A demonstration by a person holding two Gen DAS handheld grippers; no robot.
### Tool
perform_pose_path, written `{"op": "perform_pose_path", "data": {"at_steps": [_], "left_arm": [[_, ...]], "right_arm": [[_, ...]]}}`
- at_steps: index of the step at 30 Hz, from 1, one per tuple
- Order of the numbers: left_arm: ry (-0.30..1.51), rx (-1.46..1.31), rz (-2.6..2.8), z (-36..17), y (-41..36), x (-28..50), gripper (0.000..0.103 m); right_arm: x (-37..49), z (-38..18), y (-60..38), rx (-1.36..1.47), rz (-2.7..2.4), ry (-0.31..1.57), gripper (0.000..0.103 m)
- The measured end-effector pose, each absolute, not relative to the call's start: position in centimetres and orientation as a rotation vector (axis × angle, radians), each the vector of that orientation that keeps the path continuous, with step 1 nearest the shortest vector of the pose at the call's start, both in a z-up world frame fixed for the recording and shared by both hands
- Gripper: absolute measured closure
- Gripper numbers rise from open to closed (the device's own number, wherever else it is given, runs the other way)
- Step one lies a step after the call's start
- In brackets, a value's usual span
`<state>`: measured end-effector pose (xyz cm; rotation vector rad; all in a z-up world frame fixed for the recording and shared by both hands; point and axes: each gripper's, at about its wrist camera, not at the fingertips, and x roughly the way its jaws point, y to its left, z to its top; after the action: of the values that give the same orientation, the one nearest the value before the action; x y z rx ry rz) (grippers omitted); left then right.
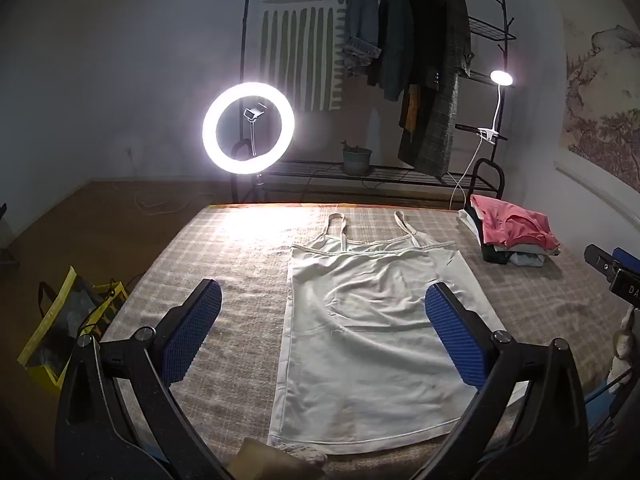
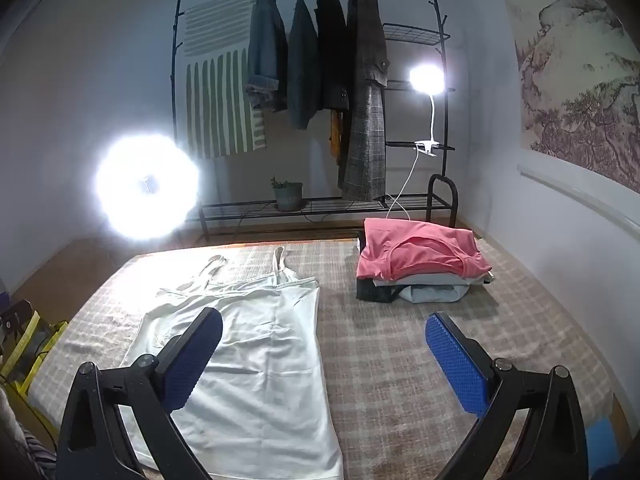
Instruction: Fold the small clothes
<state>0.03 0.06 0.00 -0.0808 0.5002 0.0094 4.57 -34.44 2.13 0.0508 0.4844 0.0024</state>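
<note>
Both grippers, left [image 1: 322,300] and right [image 2: 324,334], wide open, empty.

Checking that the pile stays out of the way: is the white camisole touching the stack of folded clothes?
Apart. The right wrist view shows bare plaid cover between the white camisole and the stack of folded clothes.

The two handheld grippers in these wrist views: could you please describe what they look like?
Both look alike: the left gripper and right gripper each have two matte black angular arms with round silver pivot bolts, ending in flat fingers faced with bright blue, finely dimpled pads. No cables or sleeves show on them.
</note>
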Motion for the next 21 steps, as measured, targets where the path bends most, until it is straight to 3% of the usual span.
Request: {"op": "perform_pose_path", "data": {"at_steps": [21], "left_arm": [[0.447, -0.016, 0.030, 0.92, -0.20, -0.51, 0.000]], "right_arm": [[4.59, 2.21, -34.12, 0.054, 0.015, 0.491, 0.001]]}}
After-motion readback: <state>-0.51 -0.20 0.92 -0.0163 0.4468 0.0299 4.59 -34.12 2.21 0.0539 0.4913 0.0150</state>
